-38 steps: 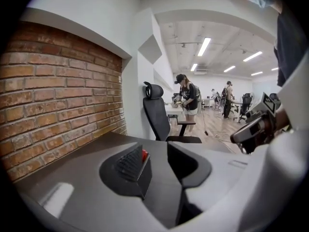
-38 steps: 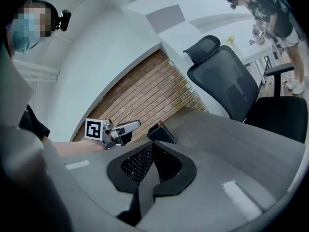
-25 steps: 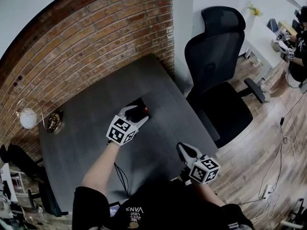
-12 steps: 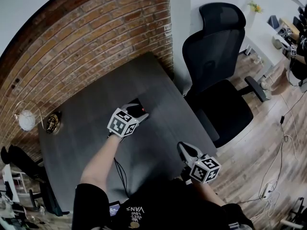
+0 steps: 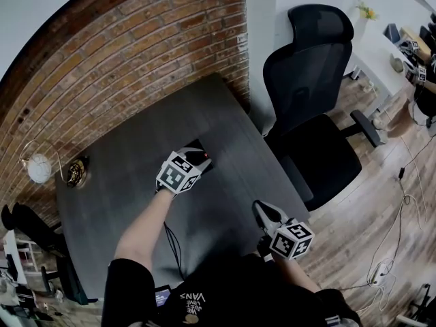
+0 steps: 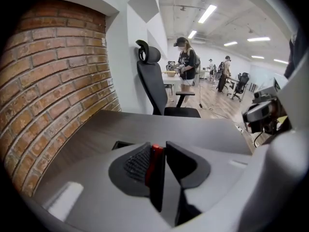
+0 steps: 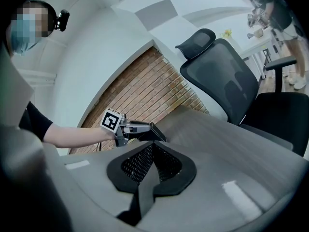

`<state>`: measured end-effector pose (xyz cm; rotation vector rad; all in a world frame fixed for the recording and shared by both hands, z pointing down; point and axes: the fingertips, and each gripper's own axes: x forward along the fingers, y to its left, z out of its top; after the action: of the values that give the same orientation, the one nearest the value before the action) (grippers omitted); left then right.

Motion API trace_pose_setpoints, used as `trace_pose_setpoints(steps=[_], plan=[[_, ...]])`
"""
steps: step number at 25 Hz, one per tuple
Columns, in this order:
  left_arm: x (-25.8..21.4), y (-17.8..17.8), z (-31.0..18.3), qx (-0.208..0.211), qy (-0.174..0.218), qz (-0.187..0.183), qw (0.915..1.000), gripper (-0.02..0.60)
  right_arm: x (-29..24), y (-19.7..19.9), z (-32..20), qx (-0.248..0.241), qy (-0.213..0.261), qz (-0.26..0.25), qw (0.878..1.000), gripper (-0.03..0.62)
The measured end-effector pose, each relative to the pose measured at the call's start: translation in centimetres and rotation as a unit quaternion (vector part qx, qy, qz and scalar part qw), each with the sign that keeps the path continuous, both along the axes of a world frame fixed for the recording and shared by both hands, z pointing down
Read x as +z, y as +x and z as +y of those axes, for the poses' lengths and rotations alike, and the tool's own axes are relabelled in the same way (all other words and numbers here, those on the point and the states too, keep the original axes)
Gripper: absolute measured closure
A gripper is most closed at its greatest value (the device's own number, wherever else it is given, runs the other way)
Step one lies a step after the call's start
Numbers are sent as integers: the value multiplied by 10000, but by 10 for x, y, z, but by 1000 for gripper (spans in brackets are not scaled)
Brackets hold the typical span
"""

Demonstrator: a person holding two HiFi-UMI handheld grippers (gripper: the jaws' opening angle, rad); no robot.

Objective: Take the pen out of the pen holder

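Head view: L gripper [image 5: 193,161] is down over the black holder [image 5: 196,146] mid-desk [image 5: 122,182], w/ the pen's [image 5: 203,155] red top just showing at its tips. The pen is not out yet; it sits in the holder. R gripper [image 5: 263,213] hangs at the desk's near edge, well apart from the holder. Brick wall [image 5: 136,67] is behind the desk and a chair [image 5: 306,107] stands off the desk's right side. A white ball on a wire stand [image 5: 39,167] and a brass thing [image 5: 76,172] sit at the far left, and a cable [image 5: 174,247] runs by the L forearm. None of it is in the lift path.

L gripper view: fingers [image 6: 135,164] have just been closing and now pinch the red pen between them, about half shut. The hold is high on the pen, near its top. A bit of holder rim shows just behind.

R gripper view: its fingers [image 7: 137,166] are shut together, w/ nothing between them. It looks across at the L gripper on the holder.

Risks, as I judge them:
- The grip is short and near the tip, so the pen may swivel or slip if pulled fast.
- The L gripper comes in at a slant. A pull along that slant could jam the pen on the rim and drag or tip the holder, and a straight-up pull looks safer.
- Nothing steadies the holder, as the R gripper is too far off. If the pen sits tight, the holder may lift w/ it.
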<state>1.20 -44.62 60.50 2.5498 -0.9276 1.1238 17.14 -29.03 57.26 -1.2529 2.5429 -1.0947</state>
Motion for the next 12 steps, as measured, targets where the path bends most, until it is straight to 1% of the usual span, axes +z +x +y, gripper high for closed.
trace_pose_setpoints(steps=[4, 12], plan=[[0, -1, 0, 23, 15, 2, 10000, 430, 0, 1, 0, 30, 2, 8, 10000, 592], [-1, -1, 2, 55, -123, 115, 9998, 430, 2, 1, 3, 67, -14, 23, 10000, 592]])
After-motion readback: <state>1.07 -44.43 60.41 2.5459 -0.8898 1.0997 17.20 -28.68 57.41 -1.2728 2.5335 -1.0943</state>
